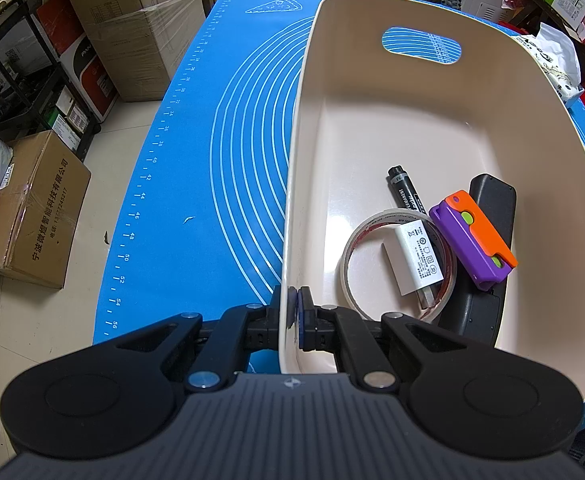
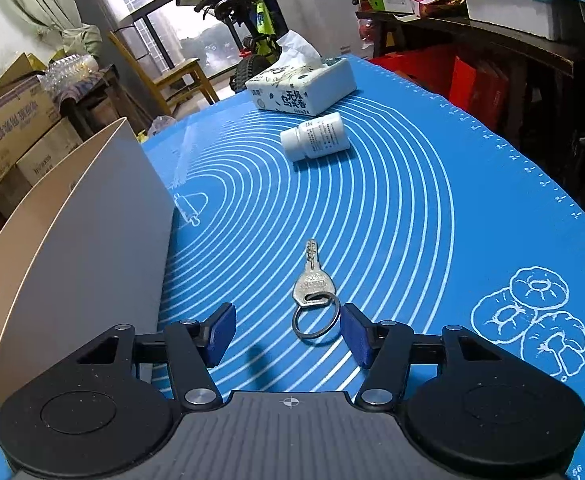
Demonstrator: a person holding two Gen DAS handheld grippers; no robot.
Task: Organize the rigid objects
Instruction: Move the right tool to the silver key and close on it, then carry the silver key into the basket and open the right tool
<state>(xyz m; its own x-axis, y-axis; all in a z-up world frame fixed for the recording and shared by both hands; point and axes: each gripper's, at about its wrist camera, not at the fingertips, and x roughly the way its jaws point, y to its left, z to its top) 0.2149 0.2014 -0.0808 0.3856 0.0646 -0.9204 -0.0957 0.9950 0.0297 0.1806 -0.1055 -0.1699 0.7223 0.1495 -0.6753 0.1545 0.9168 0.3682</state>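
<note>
- Metal is what the right tool (image 2: pixel 288 330) is dealing with now: a flat silver key (image 2: pixel 311 280) on a thin split ring (image 2: pixel 315 318) is lying on the blue mat (image 2: pixel 392 220) of the worktop, blade pointing toward 12 o'clock.
- Right tool's fingers are standing spread, one blue pad (image 2: pixel 221 332) at 9 o'clock of the ring and the other at 3 o'clock; they are not touching it yet, as far as I can judge.
- Left tool (image 1: pixel 295 312) is pressed together on the near rim of the cream bin (image 1: pixel 412 128), one finger outside the wall and one inside, so it is steadying the bin.
- Inside the bin are lying a tape roll (image 1: pixel 396 264), a white charger (image 1: pixel 418 256), a black marker (image 1: pixel 406 192), a purple and orange toy (image 1: pixel 472 240) and a black remote (image 1: pixel 492 200).
- To do this step well, I think the right tool should go lower until the pads are almost on the mat, then close on the key head, not only on the ring, because the ring can swing and slip.
- Closing slowly is helping, since a flat key may slide on the mat.
- From the right wrist view the bin wall is at 9 o'clock, so the carry is short.
- White bottle (image 2: pixel 315 136) on its side at 12 o'clock is also waiting, near a tissue pack (image 2: pixel 300 88).
</note>
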